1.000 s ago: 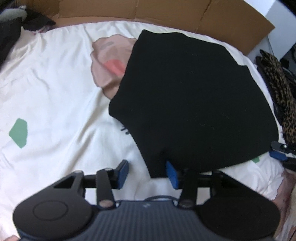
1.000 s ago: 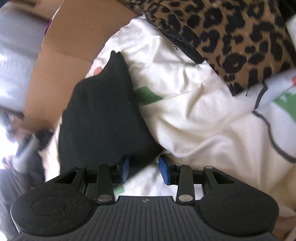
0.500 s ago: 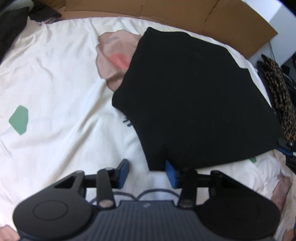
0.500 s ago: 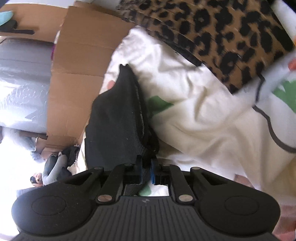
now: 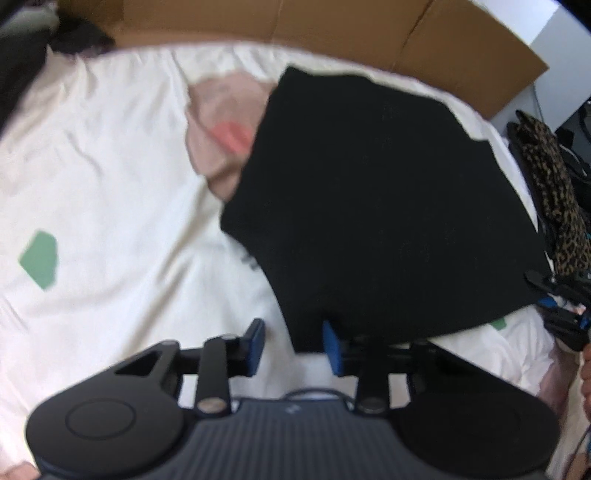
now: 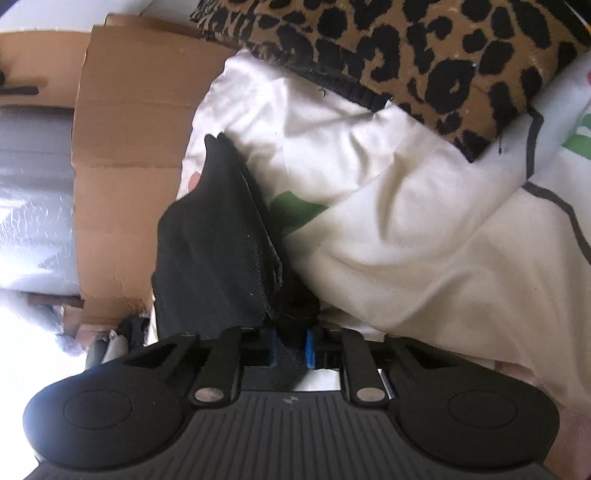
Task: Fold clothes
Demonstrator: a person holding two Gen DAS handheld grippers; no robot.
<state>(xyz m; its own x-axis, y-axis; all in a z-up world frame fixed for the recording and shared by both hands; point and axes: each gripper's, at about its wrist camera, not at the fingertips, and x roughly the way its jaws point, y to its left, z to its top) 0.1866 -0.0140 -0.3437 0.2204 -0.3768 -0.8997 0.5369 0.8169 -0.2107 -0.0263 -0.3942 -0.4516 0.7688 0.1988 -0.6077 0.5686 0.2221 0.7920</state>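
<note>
Two grippers work the black garment (image 5: 384,206) lying on the white bedspread (image 5: 110,177). Right gripper (image 6: 291,349) is clamped on its right corner; left gripper (image 5: 293,347) has been closing around the near corner, pads apart. Next, probably, both corners get lifted for folding.

The garment (image 5: 376,206) lies on my bed (image 5: 110,184). Behind it stands the cardboard (image 5: 369,33); right of it, at the bed's edge, sits the patterned cloth (image 5: 554,192).
</note>
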